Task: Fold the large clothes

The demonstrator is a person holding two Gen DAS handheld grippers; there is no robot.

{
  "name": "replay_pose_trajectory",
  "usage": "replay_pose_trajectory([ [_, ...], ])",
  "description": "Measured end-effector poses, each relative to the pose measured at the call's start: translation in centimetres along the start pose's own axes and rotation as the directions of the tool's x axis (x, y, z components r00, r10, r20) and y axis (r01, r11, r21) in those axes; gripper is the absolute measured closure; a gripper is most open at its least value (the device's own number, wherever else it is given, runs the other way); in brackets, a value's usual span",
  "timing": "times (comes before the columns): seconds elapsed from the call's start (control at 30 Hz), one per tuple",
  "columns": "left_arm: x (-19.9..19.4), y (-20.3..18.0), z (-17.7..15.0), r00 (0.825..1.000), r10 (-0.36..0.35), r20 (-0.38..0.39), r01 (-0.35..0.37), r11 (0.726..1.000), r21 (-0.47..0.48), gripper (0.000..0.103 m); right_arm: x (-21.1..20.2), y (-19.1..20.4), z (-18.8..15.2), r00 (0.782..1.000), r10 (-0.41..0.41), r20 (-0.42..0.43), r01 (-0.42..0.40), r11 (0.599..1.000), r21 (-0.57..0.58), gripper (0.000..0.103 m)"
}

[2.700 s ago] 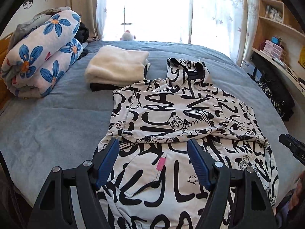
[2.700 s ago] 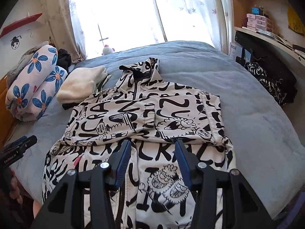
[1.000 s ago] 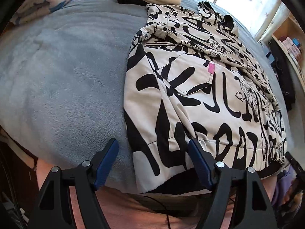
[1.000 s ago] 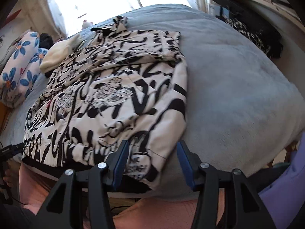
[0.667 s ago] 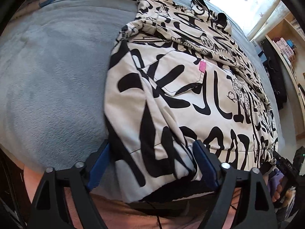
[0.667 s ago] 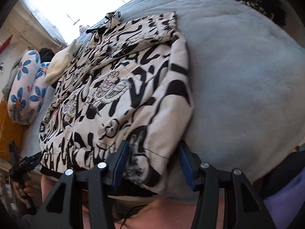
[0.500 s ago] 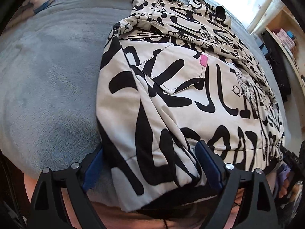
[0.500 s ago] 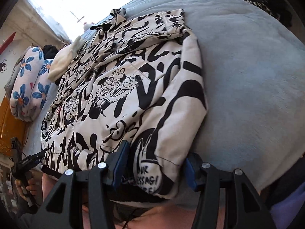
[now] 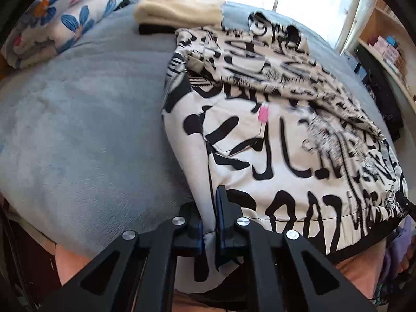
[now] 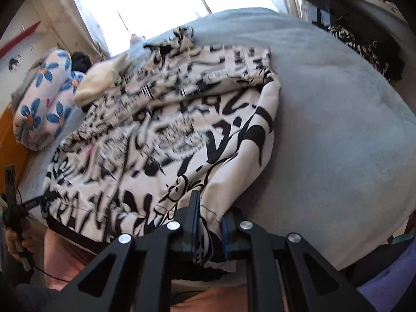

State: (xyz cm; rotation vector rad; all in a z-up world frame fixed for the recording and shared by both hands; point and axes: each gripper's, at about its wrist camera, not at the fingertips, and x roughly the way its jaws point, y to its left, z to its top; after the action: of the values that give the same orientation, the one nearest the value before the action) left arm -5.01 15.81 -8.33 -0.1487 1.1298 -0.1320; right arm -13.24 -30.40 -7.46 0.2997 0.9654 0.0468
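Note:
A cream hoodie with black lettering (image 9: 280,140) lies on the grey bed (image 9: 78,130), sleeves folded across its chest, hood at the far end. My left gripper (image 9: 209,223) is shut on the hoodie's near left hem corner. My right gripper (image 10: 209,223) is shut on the near right hem corner of the hoodie (image 10: 161,135). The hem is lifted slightly off the bed edge between the two. The left gripper also shows at the far left of the right wrist view (image 10: 13,208).
A folded cream garment (image 9: 179,13) on a dark one lies beyond the hoodie. A rolled floral quilt (image 9: 52,23) sits at the back left. Shelves with dark clothing (image 10: 364,44) stand to the right. A bright window is behind the bed.
Both grippers came down to the hem at the near bed edge, straddled its corners and closed on them. The hem now rises a little.

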Motion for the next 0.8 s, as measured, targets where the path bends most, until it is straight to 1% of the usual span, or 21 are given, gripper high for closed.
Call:
replay_pose_trajectory([
  [0.07, -1.3, 0.2, -0.1, 1.000, -0.015, 0.014, 0.015, 1.000, -0.003, 0.097, -1.2, 0.1, 0.1, 1.000, 0.009, 0.030, -0.008, 1.000, -0.014, 0.091],
  [0.2, -3.3, 0.3, -0.7, 0.999, -0.027, 0.021, 0.027, 1.000, 0.007, 0.097, -3.2, 0.0, -0.5, 0.999, 0.016, 0.033, -0.015, 1.000, -0.022, 0.091],
  [0.3, -4.5, 0.6, -1.5, 0.999, -0.041, -0.004, 0.041, 0.999, 0.000, 0.097, -4.7, -0.3, -1.0, 0.999, 0.020, 0.028, -0.020, 1.000, -0.017, 0.091],
  [0.4, -5.6, 1.1, -1.9, 0.998, -0.060, -0.024, 0.059, 0.998, -0.012, 0.097, -5.9, -1.0, -1.4, 0.998, 0.046, 0.031, -0.046, 0.999, 0.008, 0.091],
  [0.53, -5.9, 1.6, -0.9, 0.993, -0.109, -0.036, 0.108, 0.993, -0.046, 0.097, -6.1, -2.0, -0.6, 0.997, 0.070, 0.045, -0.072, 0.997, 0.041, 0.091],
  [0.67, -5.8, 1.7, 3.4, 0.982, -0.188, 0.000, 0.188, 0.978, -0.093, 0.097, -5.6, -2.5, 2.0, 0.990, 0.113, 0.079, -0.119, 0.990, 0.076, 0.091],
  [0.73, -5.7, 1.3, 5.8, 0.976, -0.215, 0.032, 0.217, 0.970, -0.106, 0.097, -5.4, -2.6, 4.0, 0.985, 0.134, 0.107, -0.144, 0.986, 0.090, 0.091],
  [0.8, -5.7, 0.7, 8.2, 0.971, -0.225, 0.077, 0.232, 0.967, -0.102, 0.097, -5.1, -2.4, 6.4, 0.980, 0.143, 0.137, -0.157, 0.983, 0.095, 0.091],
])
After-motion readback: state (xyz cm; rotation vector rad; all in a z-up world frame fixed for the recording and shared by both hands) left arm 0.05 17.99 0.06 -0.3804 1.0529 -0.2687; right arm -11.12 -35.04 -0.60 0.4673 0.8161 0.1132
